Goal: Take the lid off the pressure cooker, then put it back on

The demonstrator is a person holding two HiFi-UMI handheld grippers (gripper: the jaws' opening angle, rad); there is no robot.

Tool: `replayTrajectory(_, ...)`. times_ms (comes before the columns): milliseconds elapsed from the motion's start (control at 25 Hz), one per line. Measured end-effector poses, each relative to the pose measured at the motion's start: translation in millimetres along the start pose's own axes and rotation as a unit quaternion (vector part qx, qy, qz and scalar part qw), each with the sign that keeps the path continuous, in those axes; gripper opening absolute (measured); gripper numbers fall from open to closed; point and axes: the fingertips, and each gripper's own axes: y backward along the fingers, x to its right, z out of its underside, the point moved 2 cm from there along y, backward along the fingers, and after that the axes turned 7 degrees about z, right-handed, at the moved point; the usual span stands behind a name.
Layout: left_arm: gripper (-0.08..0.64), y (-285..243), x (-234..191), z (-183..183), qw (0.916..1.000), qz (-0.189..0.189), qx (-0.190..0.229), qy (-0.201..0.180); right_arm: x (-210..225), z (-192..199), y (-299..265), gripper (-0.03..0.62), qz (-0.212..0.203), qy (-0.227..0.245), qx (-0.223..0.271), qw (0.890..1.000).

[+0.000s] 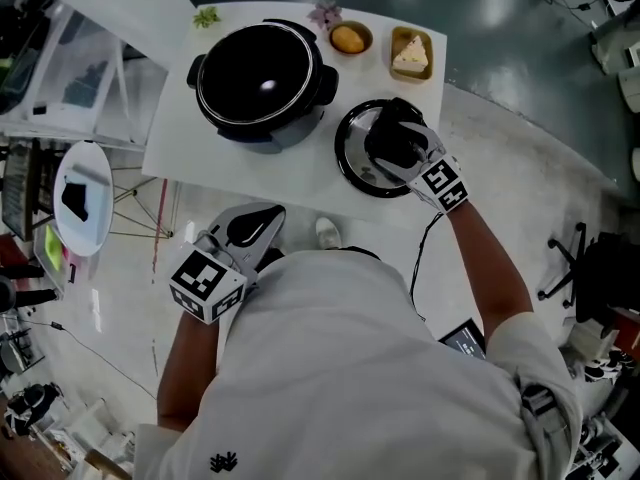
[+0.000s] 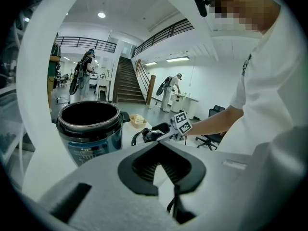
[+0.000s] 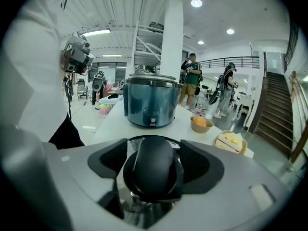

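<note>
While the lid (image 1: pixel 352 158) lies flat on the white table (image 1: pixel 180 138) just right of the open cooker (image 1: pixel 262 80), the right gripper (image 1: pixel 395 140) sits over it. Its jaws are spread to either side of the black knob (image 3: pixel 153 170) and are not squeezing it. The left gripper (image 1: pixel 252 230) hangs off the table's near edge, jaws together on nothing.

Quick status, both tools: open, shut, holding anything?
Left tool: shut, empty.
Right tool: open, its jaws either side of the lid knob, not clamping it; the lid sits on the table.
</note>
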Motion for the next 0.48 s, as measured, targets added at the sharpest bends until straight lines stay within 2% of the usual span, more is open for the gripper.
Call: replayTrajectory(480, 0.006, -3, 0, 1, 1.0, 0.008, -0.002, -0.001, 8, 8, 16, 0.359, 0.016, -0.01, -0.008, 1.0)
